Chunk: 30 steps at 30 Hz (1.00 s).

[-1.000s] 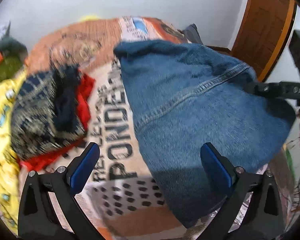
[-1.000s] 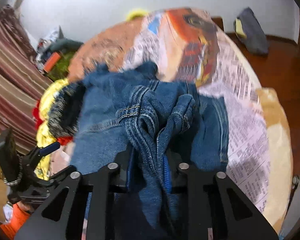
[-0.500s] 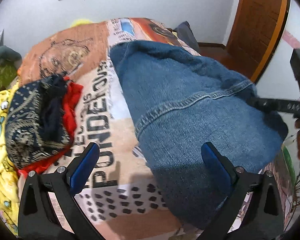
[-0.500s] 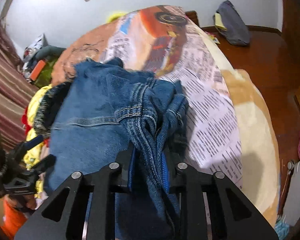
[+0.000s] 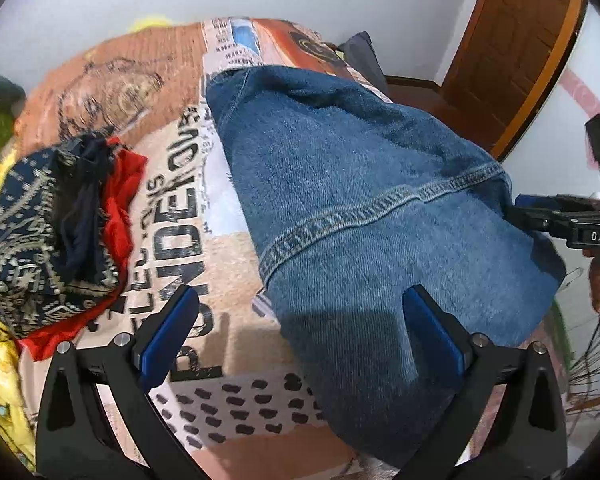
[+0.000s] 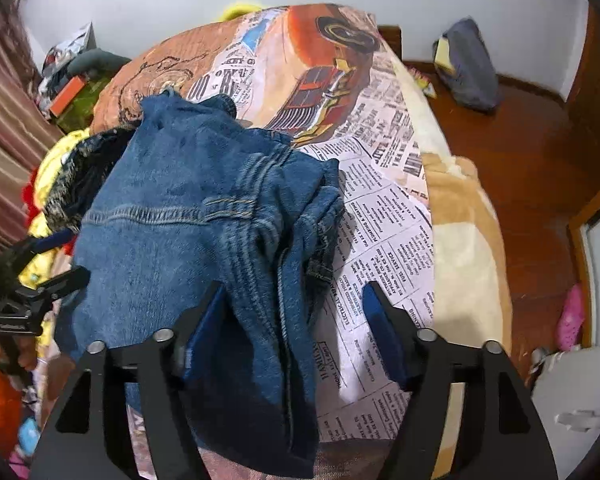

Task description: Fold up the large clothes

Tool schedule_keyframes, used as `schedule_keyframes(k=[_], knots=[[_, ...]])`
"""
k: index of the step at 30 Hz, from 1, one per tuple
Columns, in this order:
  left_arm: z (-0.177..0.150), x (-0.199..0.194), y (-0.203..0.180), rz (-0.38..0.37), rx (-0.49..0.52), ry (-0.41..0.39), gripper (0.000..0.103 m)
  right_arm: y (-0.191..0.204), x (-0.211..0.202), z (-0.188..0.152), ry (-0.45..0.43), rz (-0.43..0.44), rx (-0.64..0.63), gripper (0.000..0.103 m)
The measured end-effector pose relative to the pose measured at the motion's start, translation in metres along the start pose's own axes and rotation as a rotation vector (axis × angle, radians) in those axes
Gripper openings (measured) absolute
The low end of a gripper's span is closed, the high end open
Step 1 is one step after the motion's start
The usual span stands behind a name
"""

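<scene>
Blue jeans (image 5: 360, 184) lie folded over on the printed bedspread (image 5: 180, 208). My left gripper (image 5: 300, 300) hangs open above the bed; its right finger is over the near end of the jeans and nothing is gripped. In the right wrist view the jeans (image 6: 172, 220) bunch into a thick fold at their waist end. My right gripper (image 6: 296, 292) straddles that fold with its jaws opening; the denim lies loose between them, against the left pad only. The right gripper (image 5: 540, 212) also shows at the jeans' far right edge in the left wrist view.
A heap of dark patterned, red and yellow clothes (image 5: 52, 232) lies at the left of the bed. A wooden door (image 5: 520, 40) stands at the right. On the wooden floor (image 6: 520, 140) sit a grey bag (image 6: 468, 64) and a pink shoe (image 6: 570, 316).
The right gripper's jaws, shut on the bunched denim before, have parted and the fold has slumped onto the bed. Both grippers have sunk a little toward the bed. The left stays open.
</scene>
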<state>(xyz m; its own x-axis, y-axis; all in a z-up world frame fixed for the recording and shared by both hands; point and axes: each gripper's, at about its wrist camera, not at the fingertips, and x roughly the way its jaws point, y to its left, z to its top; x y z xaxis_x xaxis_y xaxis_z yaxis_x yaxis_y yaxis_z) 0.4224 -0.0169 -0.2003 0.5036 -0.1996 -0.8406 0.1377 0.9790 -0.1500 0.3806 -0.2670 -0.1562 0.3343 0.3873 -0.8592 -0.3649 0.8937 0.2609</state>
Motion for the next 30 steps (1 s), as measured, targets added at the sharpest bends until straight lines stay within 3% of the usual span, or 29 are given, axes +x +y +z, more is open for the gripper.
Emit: schedule_keyframes(k=[8, 14, 16, 22, 24, 26, 28, 30], knots=[[0.016, 0.041, 0.033, -0.266, -0.213, 0.14, 0.103, -0.039, 0.053, 0.014, 0.133, 0.288, 0.19, 0.076], [0.02, 0.07, 0.049, -0.393, -0.335, 0.19, 0.103, -0.038, 0.07, 0.021, 0.143, 0.359, 0.185, 0.08], [0.023, 0.078, 0.051, -0.409, -0.357, 0.194, 0.103, -0.037, 0.073, 0.025, 0.154, 0.367, 0.174, 0.082], [0.032, 0.082, 0.033, -0.389, -0.293, 0.171, 0.102, -0.036, 0.081, 0.033, 0.168, 0.381, 0.188, 0.082], [0.027, 0.076, 0.028, -0.428, -0.295, 0.173, 0.089, -0.032, 0.082, 0.036, 0.161, 0.366, 0.181, 0.08], [0.023, 0.07, 0.024, -0.434, -0.306, 0.169, 0.08, -0.028, 0.084, 0.038, 0.157, 0.348, 0.171, 0.071], [0.021, 0.063, 0.021, -0.409, -0.277, 0.158, 0.072, -0.021, 0.083, 0.039, 0.154, 0.335, 0.157, 0.054], [0.02, 0.052, 0.013, -0.388, -0.246, 0.142, 0.066, -0.017, 0.077, 0.037, 0.144, 0.323, 0.162, 0.048]])
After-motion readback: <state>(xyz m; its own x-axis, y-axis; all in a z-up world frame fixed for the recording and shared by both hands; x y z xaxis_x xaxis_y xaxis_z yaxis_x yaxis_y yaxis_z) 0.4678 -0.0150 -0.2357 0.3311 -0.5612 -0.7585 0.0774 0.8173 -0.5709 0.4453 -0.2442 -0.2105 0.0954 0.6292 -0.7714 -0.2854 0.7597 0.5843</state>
